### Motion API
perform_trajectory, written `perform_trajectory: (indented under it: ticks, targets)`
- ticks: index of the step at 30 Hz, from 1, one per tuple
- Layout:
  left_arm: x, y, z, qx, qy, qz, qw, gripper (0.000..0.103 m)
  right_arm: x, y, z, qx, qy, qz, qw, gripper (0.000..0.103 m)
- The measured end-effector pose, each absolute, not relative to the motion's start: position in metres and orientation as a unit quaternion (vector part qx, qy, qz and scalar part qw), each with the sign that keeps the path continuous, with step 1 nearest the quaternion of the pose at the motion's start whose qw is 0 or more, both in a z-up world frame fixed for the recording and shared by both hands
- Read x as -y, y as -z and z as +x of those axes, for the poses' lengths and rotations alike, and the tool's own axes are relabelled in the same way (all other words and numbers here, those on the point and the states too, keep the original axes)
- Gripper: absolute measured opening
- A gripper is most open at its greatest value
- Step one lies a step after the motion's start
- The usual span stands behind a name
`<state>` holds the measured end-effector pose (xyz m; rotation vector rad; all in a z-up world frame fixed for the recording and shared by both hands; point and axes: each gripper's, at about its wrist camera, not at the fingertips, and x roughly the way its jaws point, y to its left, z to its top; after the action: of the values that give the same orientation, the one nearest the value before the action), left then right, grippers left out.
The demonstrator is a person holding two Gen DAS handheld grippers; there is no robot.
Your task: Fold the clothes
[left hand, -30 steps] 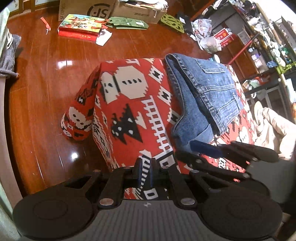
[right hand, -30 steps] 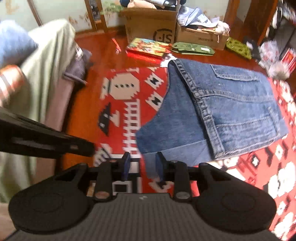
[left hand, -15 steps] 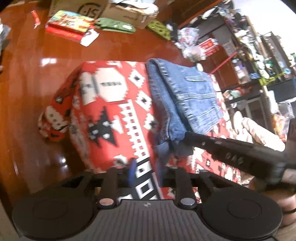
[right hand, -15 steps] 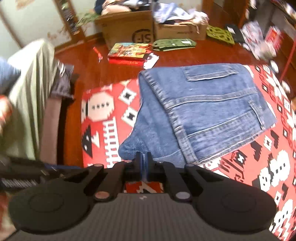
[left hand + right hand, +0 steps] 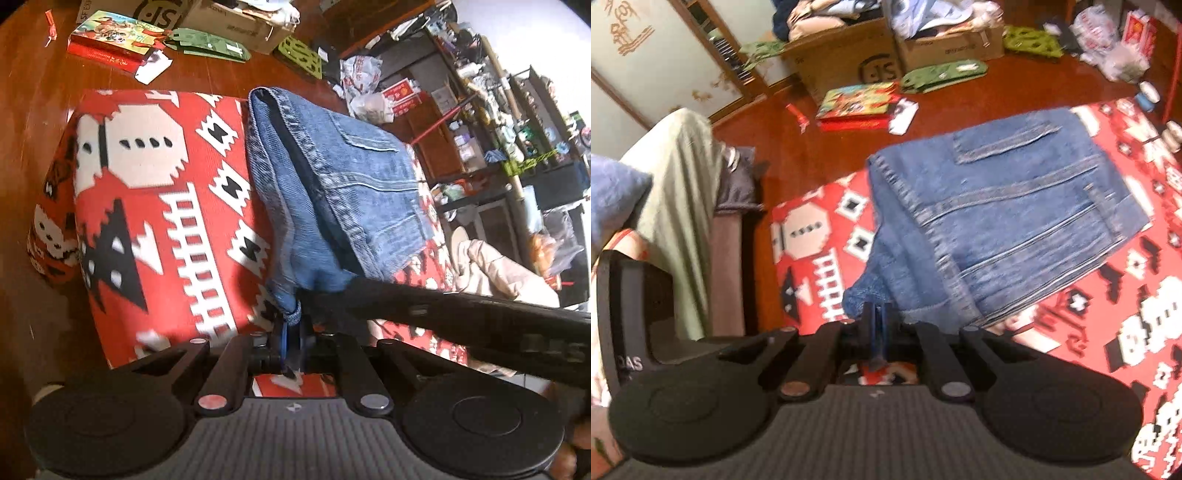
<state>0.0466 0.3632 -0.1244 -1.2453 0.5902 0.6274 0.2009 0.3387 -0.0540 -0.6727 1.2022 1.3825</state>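
A folded blue denim garment [image 5: 351, 177] [image 5: 1015, 206] lies on a surface draped with a red, white and black patterned cloth [image 5: 155, 206] [image 5: 820, 236]. My left gripper [image 5: 291, 332] has its jaws closing, and the garment's near corner is pinched between them. My right gripper [image 5: 877, 321] is shut on the same near edge, right beside the left one. The near edge is lifted and bunched at the fingers. The right gripper's black body [image 5: 461, 317] crosses the left wrist view from the right. The left gripper's body [image 5: 628, 295] shows at the left edge of the right wrist view.
Cardboard boxes [image 5: 849, 62] and a colourful book [image 5: 860, 99] sit on the wooden floor beyond the cloth. Green trousers [image 5: 676, 192] hang over furniture at the left. Cluttered shelves [image 5: 517, 110] and a beige garment [image 5: 498, 273] stand to the right.
Both grippers have closed on the denim's near edge: the right one first, then the left after opening briefly. The near corner has risen off the cloth and bunched.
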Motion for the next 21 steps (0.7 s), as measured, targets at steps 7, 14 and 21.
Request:
perform_trajectory:
  ticks: [7, 14, 21]
  targets:
    - [-0.357, 0.135, 0.037, -0.279, -0.291, -0.577, 0.710, 0.006, -0.337, 0.089, 0.197, -0.561, -0.570, -0.269, 0.536, 0.003]
    - [-0.353, 0.127, 0.020, -0.310, -0.286, -0.566, 0.709, 0.004, -0.335, 0.112, 0.202, -0.597, -0.553, -0.241, 0.529, 0.010]
    - [-0.374, 0.093, -0.002, -0.300, -0.309, -0.528, 0.732, 0.004, -0.323, 0.083, 0.211, -0.586, -0.555, -0.192, 0.558, 0.013]
